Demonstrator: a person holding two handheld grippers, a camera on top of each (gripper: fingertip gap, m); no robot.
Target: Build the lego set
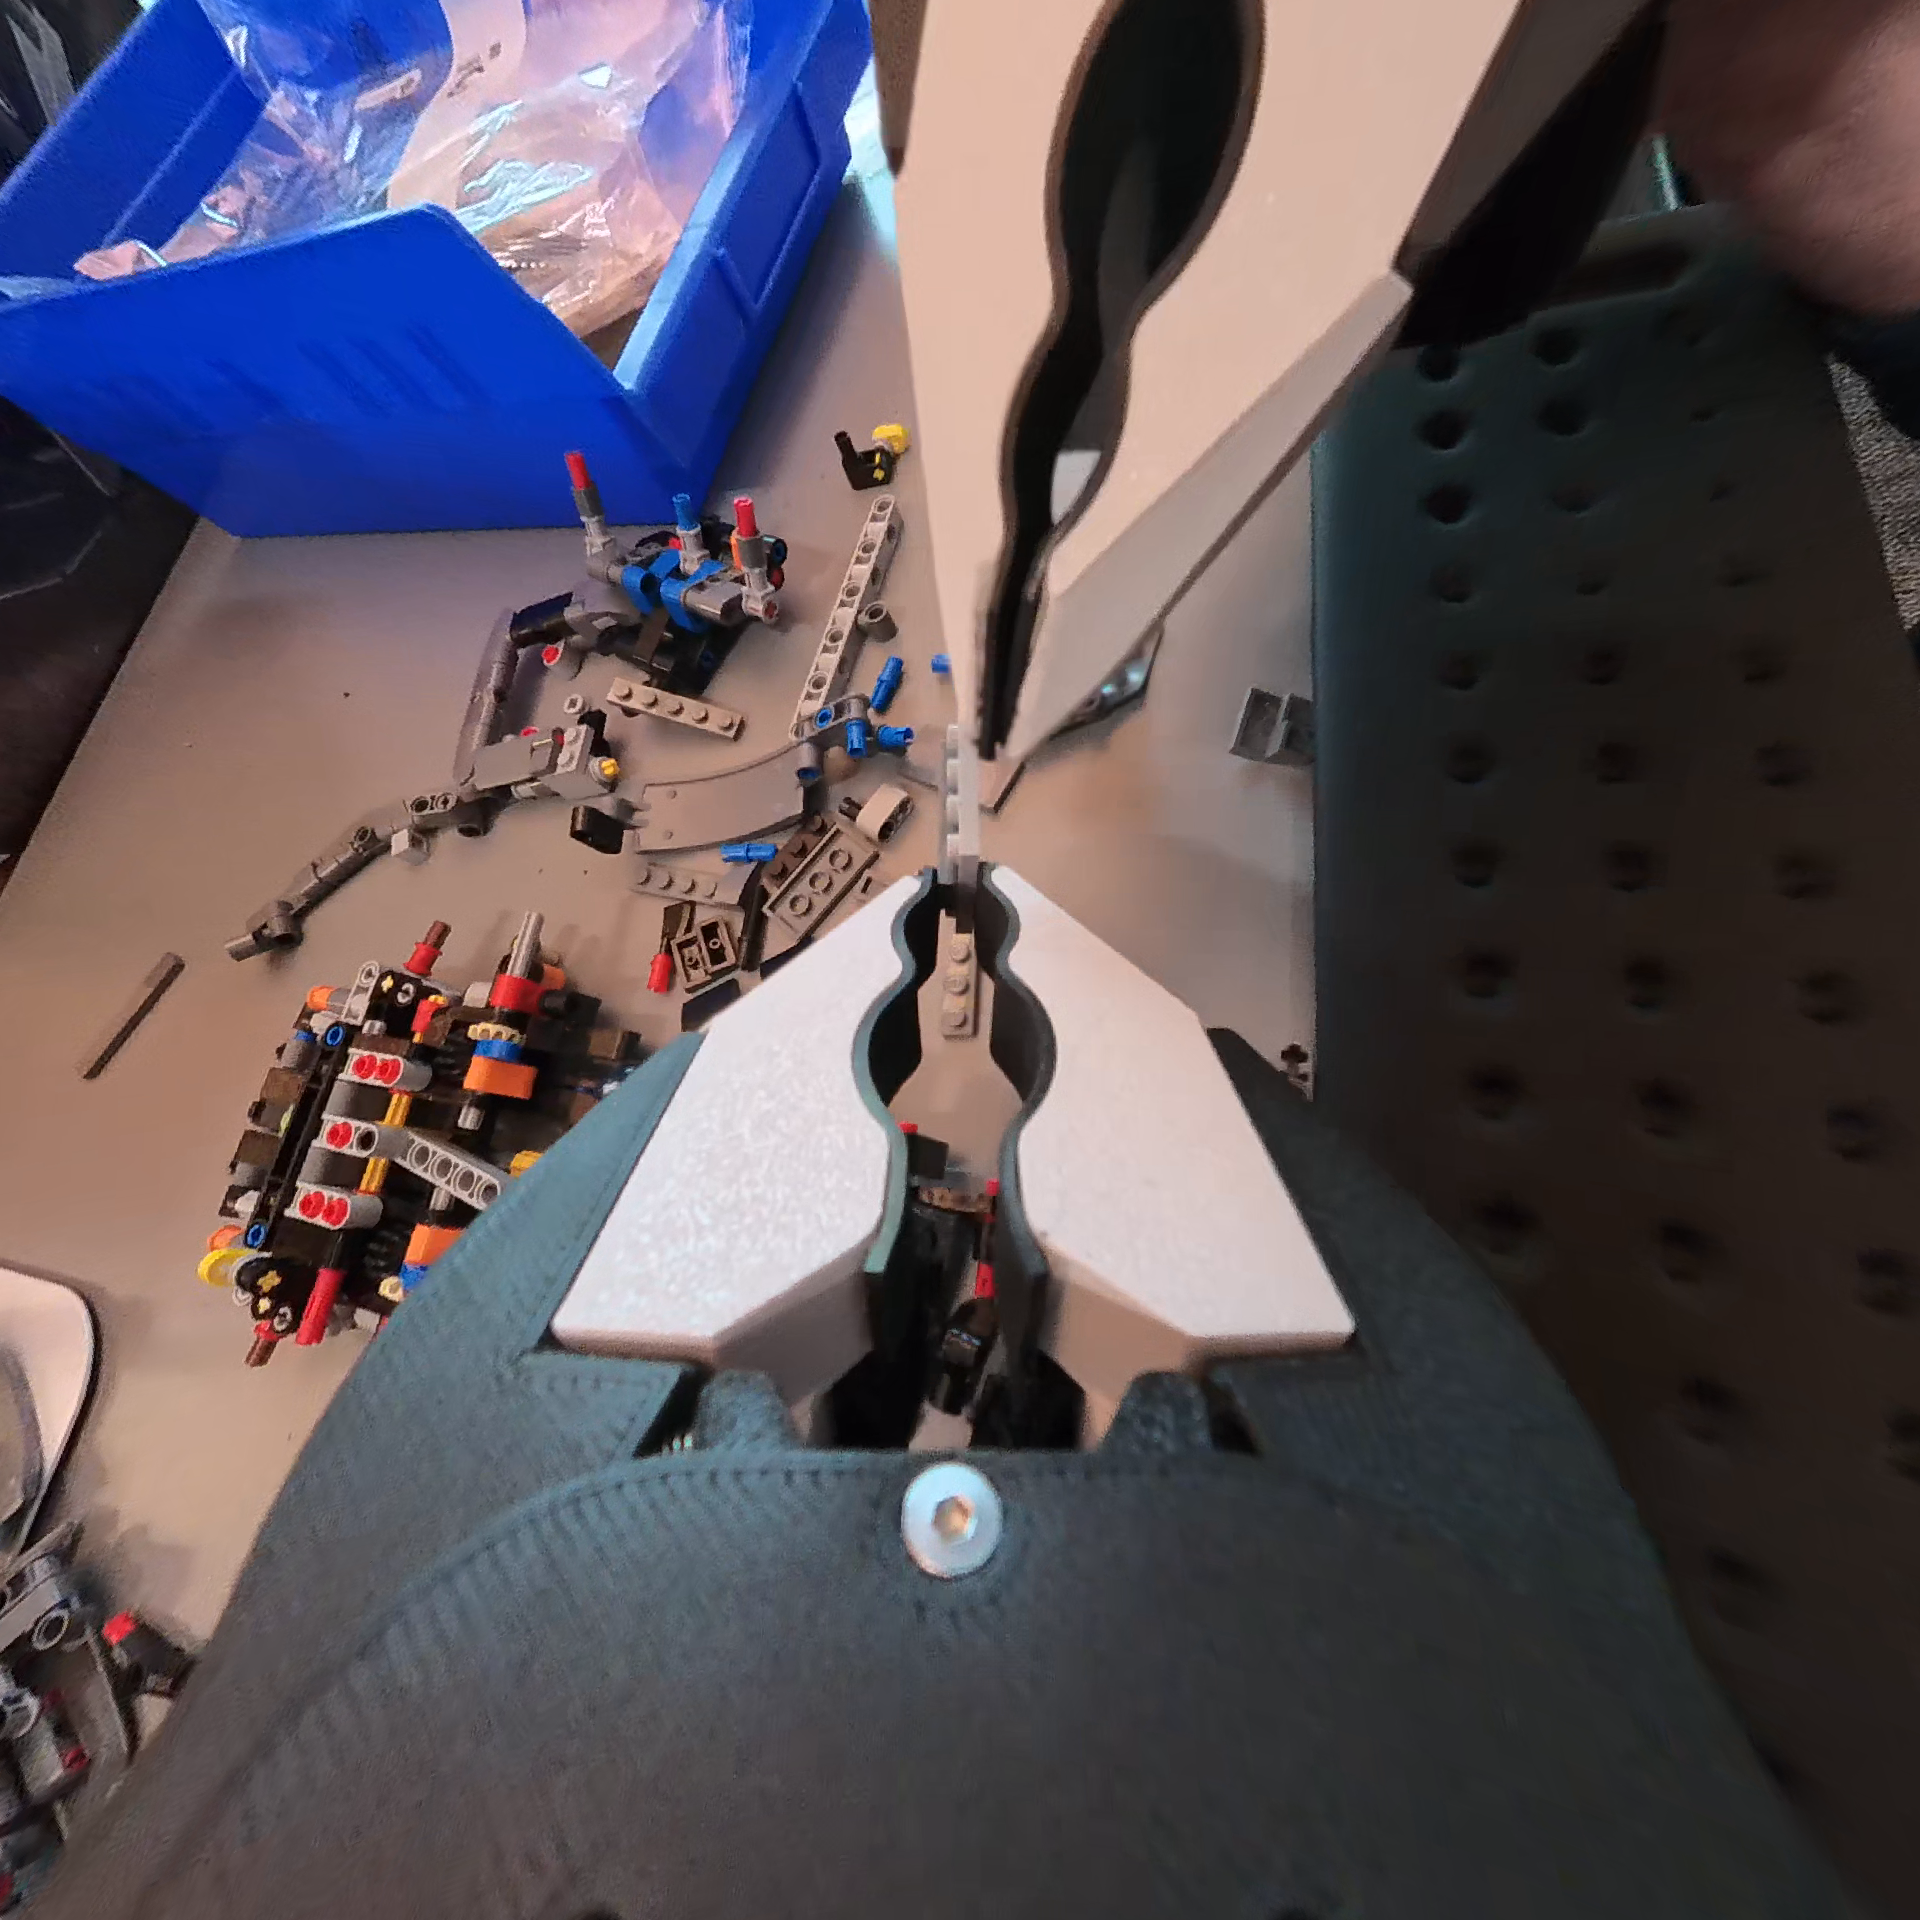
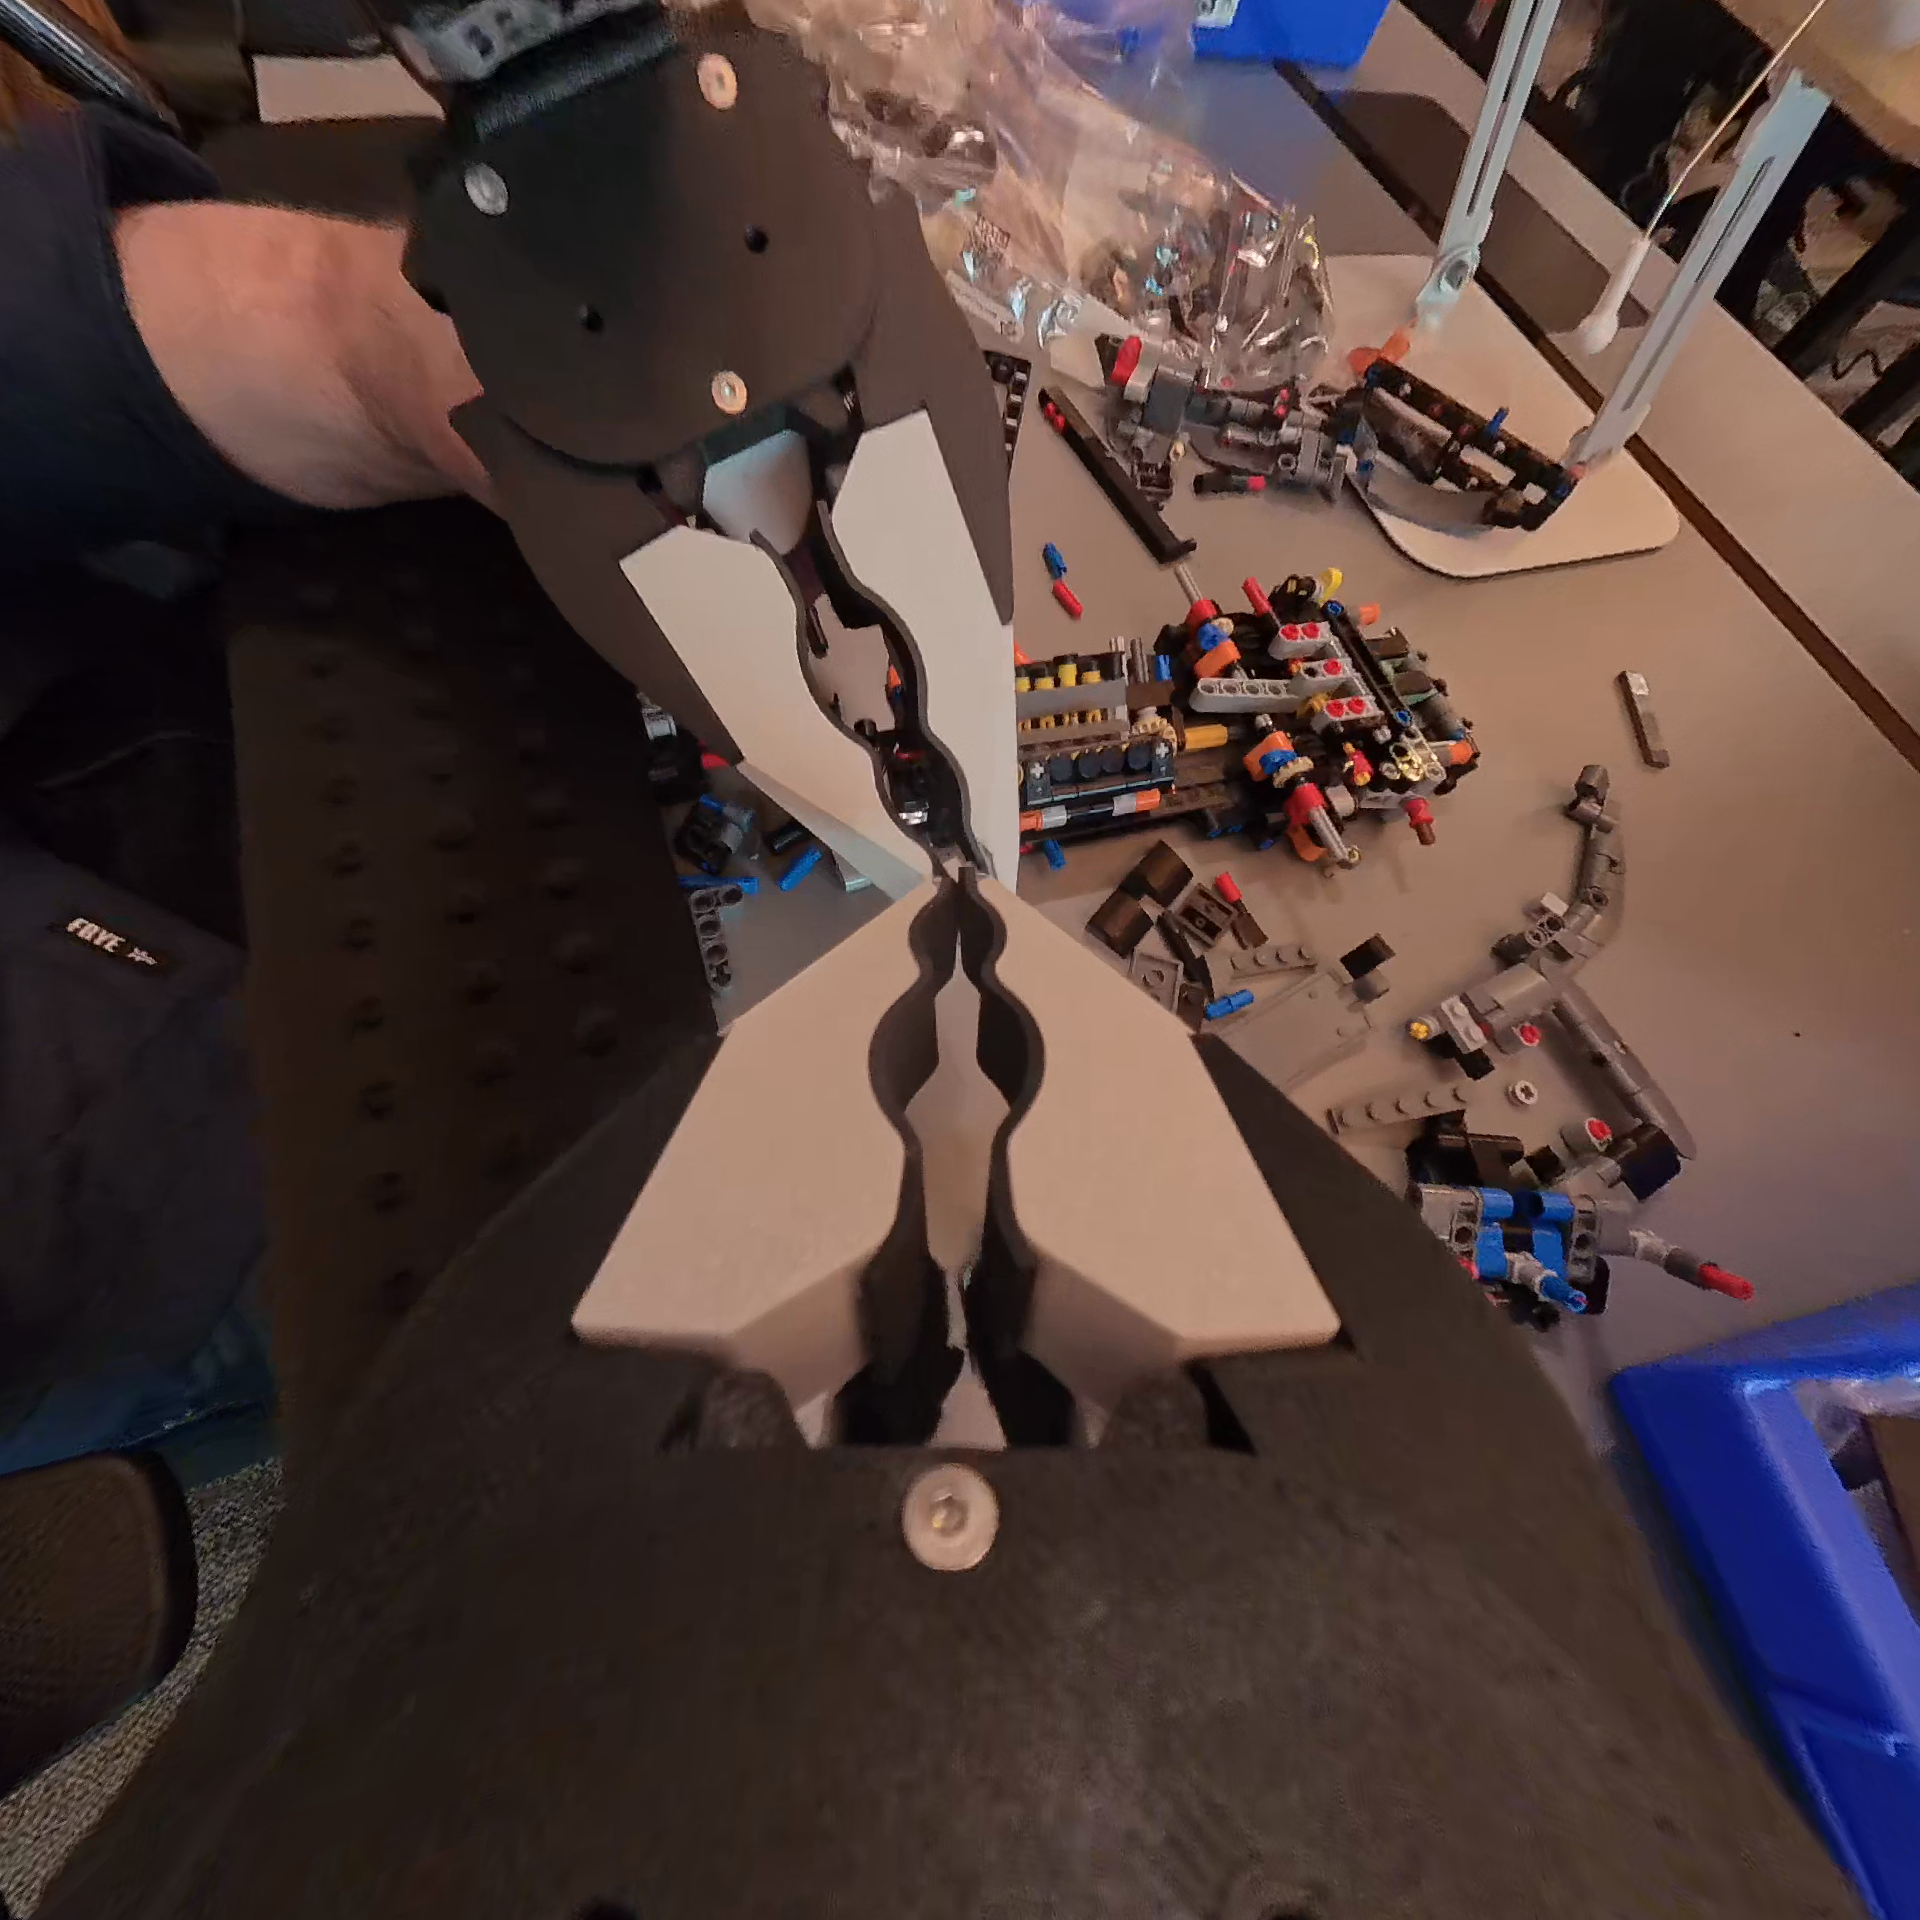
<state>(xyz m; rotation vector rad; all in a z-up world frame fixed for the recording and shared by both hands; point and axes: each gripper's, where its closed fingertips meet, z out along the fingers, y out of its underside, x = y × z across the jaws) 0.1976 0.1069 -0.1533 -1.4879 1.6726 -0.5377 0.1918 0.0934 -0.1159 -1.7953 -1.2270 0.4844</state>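
Note:
My left gripper (image 1: 961, 873) is shut on a light grey studded plate (image 1: 958, 795) that sticks forward from its fingertips, above the table. A darker grey studded plate (image 1: 958, 987) shows in the gap behind those fingertips. My right gripper (image 1: 985, 740) comes down from above with its fingers together, its tips right beside the plate's far end. In the right wrist view my right gripper (image 2: 961, 883) is shut and meets the left gripper (image 2: 956, 847) tip to tip; the plate is almost hidden there. The half-built model (image 1: 416, 1143) lies on the table to the left, and it also shows in the right wrist view (image 2: 1299, 717).
A blue bin (image 1: 416, 312) with plastic bags stands at the back left. Loose grey, black and blue parts (image 1: 727, 790) lie scattered on the grey table (image 1: 312, 727). A dark perforated chair (image 1: 1610, 935) is on the right. A white stand (image 2: 1507, 520) and part bags (image 2: 1091, 208) are farther off. My hands' fingertips stand some 4 cm from each other.

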